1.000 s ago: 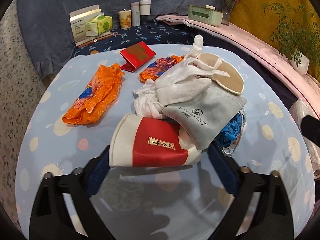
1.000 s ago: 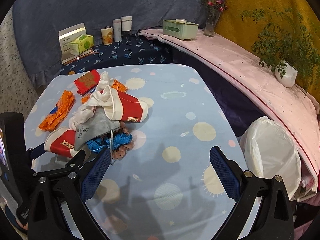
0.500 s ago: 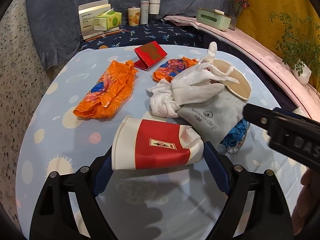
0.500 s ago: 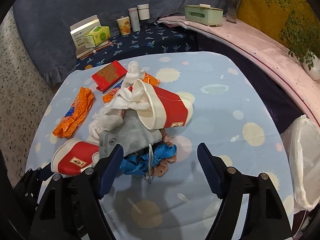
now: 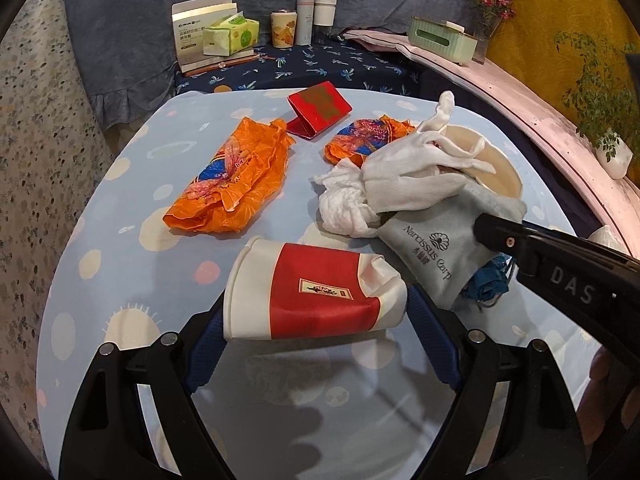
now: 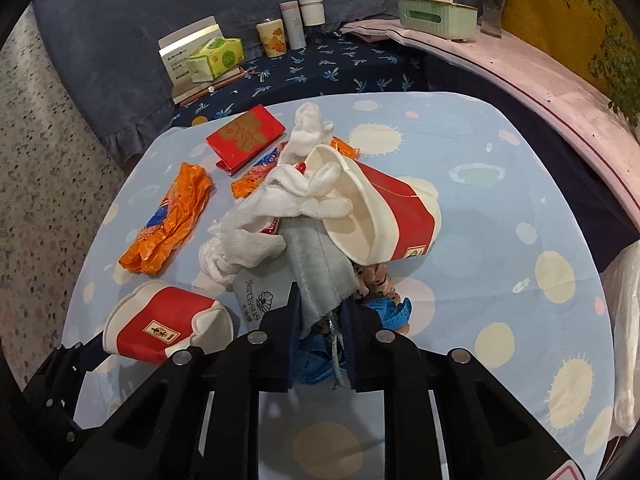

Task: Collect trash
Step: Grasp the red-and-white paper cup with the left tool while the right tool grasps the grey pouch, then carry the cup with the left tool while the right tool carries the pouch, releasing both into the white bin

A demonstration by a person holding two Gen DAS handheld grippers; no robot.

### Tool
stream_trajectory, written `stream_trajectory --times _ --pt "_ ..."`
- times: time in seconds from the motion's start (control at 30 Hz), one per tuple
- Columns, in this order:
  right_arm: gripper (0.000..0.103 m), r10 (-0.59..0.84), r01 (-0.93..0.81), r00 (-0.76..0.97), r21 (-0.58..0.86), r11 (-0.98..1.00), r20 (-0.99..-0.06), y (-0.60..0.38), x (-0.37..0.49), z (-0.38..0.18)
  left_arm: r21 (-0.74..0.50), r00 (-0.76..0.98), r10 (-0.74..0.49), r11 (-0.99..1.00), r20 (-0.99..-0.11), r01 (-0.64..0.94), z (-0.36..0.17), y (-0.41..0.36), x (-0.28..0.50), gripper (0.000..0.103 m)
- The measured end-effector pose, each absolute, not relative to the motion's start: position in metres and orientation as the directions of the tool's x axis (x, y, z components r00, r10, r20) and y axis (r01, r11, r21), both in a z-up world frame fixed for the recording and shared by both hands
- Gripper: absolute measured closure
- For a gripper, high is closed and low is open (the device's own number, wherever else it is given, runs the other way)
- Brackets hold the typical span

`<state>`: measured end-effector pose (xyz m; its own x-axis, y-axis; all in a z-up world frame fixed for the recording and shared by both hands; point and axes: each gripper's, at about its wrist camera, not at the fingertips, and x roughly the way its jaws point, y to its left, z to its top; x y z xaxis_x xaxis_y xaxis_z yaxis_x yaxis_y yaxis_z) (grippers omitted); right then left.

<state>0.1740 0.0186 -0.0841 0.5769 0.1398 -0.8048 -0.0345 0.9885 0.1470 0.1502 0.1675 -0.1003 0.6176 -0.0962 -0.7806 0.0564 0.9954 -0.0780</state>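
1. The surface [image 6: 500, 248], under a pale blue cloth with sun and dot prints, is carrying a heap of trash near its middle.
2. A white trash bag [image 6: 624, 320] is showing at the right edge of the right wrist view, beside the surface.
3. An orange wrapper [image 5: 236, 176] is lying flat to the left of the heap, with a smaller one [image 5: 368, 136] and a red folded card [image 5: 320, 108] behind it.
4. The crushed red-and-white paper cup [image 5: 312, 296] is lying on its side between the blue pads of the left claw [image 5: 316, 336]; the claw is spread wide and both pads are sitting against the cup's ends, gripping it.
5. A second paper cup [image 6: 384, 216] is lying tipped on top of the heap, with a white glove [image 6: 288, 200] draped over its rim.
6. The grey pouch [image 6: 316, 268] is lying under that glove, over a blue crumpled scrap [image 6: 384, 312].
7. The right claw [image 6: 320, 320] has just been closing and is now pinching the pouch's lower edge and its cord.
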Motion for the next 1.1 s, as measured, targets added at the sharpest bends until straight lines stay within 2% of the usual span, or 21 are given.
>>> stream_trajectory --times 0.3,0.6,1.1 --pt "0.086 0.169 -0.046 0.652 0.184 0.982 -0.739 0.001 0.15 -0.037 -0.096 0.643 -0.114 0.993 -0.757 0.063 -0.072 0.154 0.135 0.023" --pt "0.086 0.141 -0.002 0.698 0.195 0.981 -0.702 -0.038 0.118 -0.014 -0.11 0.663 -0.138 0.99 -0.736 0.083 -0.048 0.137 0.116 0.023" --pt "0.086 0.046 0.134 0.762 0.226 0.965 -0.646 -0.127 0.076 0.012 -0.093 0.68 -0.245 0.963 -0.691 0.252 -0.008 0.043 0.096 0.023"
